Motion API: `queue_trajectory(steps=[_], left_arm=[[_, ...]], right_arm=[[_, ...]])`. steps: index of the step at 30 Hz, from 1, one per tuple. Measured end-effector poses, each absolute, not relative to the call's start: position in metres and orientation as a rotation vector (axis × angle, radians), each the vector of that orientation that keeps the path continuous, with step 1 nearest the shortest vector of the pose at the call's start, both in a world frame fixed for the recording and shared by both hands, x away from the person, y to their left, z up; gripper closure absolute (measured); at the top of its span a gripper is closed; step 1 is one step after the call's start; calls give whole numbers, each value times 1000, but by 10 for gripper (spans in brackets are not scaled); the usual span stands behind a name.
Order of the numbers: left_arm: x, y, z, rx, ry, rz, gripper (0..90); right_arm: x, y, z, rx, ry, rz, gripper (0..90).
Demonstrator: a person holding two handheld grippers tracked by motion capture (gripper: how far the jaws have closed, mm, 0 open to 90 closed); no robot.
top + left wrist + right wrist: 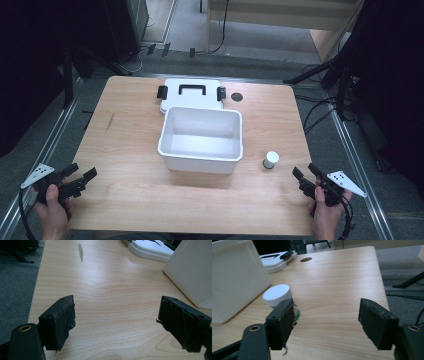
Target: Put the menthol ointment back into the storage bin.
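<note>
L gripper (79, 179): black body, grey three-cornered plate w/ dark dots, black cable trailing at near end. R gripper (306, 178): same build, plate w/ dots, black cable. Jaws black, blocky, worn frayed pads (377, 323), brass-ringed screw holes. Hands bare, no sleeves seen.

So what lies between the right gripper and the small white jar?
Nothing: in the high view, only bare table separates the right gripper from the small white jar.

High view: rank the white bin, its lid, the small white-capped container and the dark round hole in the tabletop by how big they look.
1. White bin
2. Lid, partly hidden behind the bin
3. White-capped container
4. Dark hole, close to the container in apparent size, and farther from the camera
</note>
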State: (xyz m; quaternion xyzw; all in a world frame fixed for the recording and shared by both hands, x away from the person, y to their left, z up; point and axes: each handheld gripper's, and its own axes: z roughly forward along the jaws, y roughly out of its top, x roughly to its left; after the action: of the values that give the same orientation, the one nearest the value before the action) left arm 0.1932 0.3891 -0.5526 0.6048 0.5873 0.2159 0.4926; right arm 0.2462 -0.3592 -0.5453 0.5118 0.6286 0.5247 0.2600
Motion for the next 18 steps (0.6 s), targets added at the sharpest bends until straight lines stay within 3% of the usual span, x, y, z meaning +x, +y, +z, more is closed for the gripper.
queue_trajectory(steps=[18], left_arm=[[195, 385, -553, 1491, 1428, 545, 148]], right_arm=[[254, -323, -520, 1360, 2196, 978, 279]])
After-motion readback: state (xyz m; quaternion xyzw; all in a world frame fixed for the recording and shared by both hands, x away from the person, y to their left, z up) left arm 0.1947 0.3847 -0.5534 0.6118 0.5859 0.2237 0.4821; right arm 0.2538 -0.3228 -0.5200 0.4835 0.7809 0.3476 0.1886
